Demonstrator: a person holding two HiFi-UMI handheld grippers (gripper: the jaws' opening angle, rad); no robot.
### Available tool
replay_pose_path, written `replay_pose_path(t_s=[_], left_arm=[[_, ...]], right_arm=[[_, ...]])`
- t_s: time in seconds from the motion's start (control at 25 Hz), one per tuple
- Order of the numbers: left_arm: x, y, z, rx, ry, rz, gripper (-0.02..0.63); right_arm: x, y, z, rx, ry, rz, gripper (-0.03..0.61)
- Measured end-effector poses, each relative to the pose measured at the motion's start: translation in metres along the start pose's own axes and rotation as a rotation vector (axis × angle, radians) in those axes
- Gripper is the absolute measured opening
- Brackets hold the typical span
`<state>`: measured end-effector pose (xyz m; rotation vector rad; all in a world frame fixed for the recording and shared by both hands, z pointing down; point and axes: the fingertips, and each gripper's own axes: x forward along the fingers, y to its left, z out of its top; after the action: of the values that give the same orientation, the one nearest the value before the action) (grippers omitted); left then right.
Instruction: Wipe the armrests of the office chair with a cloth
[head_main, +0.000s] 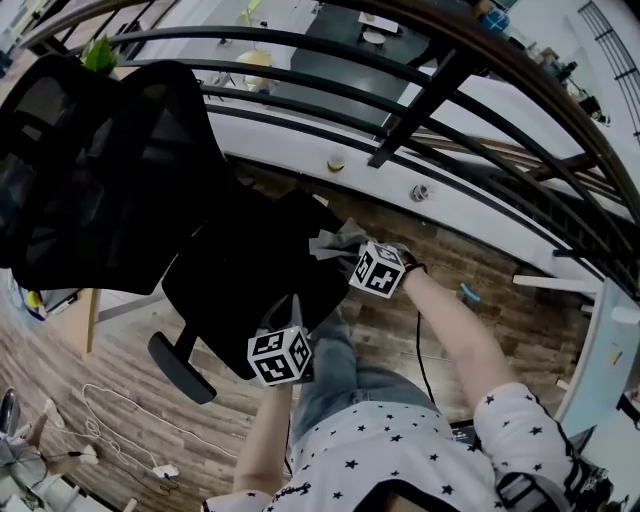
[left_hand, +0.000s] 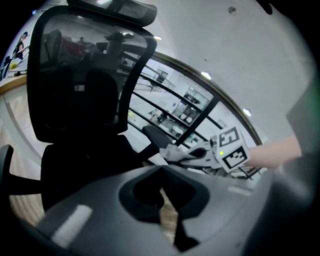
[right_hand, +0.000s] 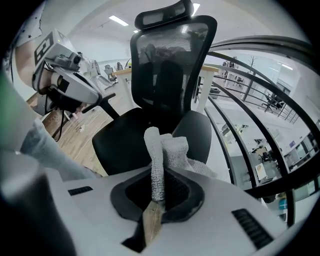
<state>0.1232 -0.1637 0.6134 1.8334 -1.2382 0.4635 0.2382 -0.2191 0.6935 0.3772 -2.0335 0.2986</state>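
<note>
Right claw (right_hand: 154, 202) pinching cloth (right_hand: 172, 149); left claw (left_hand: 162, 200) pressed together, empty. Advisable: drag cloth flat along armrest (left_hand: 156, 135), at cloth's ten o'clock.

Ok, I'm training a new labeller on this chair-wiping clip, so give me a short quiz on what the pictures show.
1. True or false: the right gripper has its fingers shut on the cloth.
2. What is between the fingers of the left gripper?
3. In the head view, on which side of the office chair is the cloth? A: the side toward the railing. B: the side away from it. C: up on the headrest.

Key
1. True.
2. Nothing; the fingers are together.
3. A.
</note>
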Motion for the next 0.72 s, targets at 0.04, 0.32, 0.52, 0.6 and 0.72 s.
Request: replay_pose_path(t_s=[0.04, 0.32, 0.52, 0.6, 0.72], left_arm=[[-0.001, -0.001, 0.0, 0.001, -0.001, -0.001, 0.008], [-0.003, -0.006, -0.005, 0.01, 0.0, -0.012, 0.008], [-0.007, -0.008, -0.007, 0.016, -0.002, -0.015, 0.008], [-0.009, -0.009, -0.008, 0.019, -0.004, -0.016, 0.008], [-0.011, -0.011, -0.009, 0.019, -0.006, -0.016, 0.008]], right_arm=[[-0.001, 0.001, -0.002, 0.003, 0.001, -0.001, 0.025], [-0.006, 0.009, -0.011, 0.01, 0.012, -0.006, 0.025], [-0.009, 0.014, -0.018, 0.011, 0.02, -0.012, 0.025], [-0.011, 0.017, -0.02, 0.01, 0.024, -0.014, 0.025], [-0.013, 0.02, -0.024, 0.008, 0.031, -0.016, 0.025]])
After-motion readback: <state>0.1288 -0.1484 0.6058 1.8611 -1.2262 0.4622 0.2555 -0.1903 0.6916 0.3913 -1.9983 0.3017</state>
